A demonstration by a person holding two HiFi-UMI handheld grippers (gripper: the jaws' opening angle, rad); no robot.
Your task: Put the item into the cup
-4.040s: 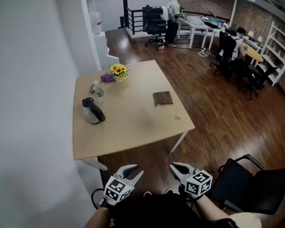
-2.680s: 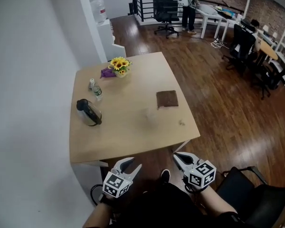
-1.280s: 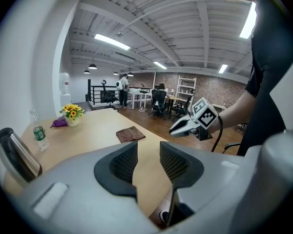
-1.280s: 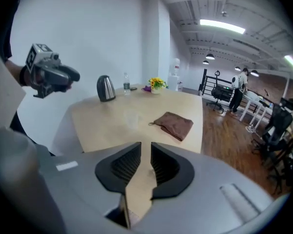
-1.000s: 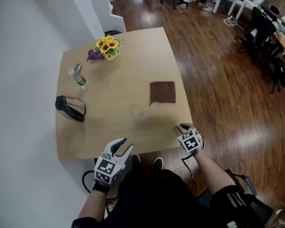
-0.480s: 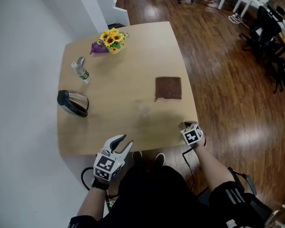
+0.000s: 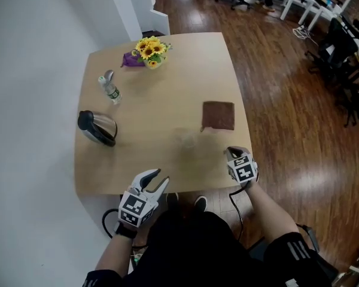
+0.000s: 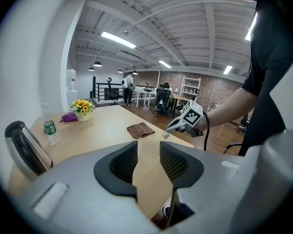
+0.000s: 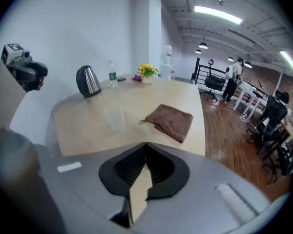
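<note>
Tongs on the right are clenched at the near right corner of the bench. Their own view shows the jaws meeting with nothing visible between them. Only the left gripper view shows a small pale item right at their tips, seemingly pinched there. The left tongs are released and empty, hanging just off the near edge toward its left end. The clear cup is plain in the right gripper view but only a faint smudge from the head. It stands left of the brown cloth, with bare bench between it and the right tongs. A kettle, a bottle and flowers keep to the left edge and far corner, well apart from the cup.
</note>
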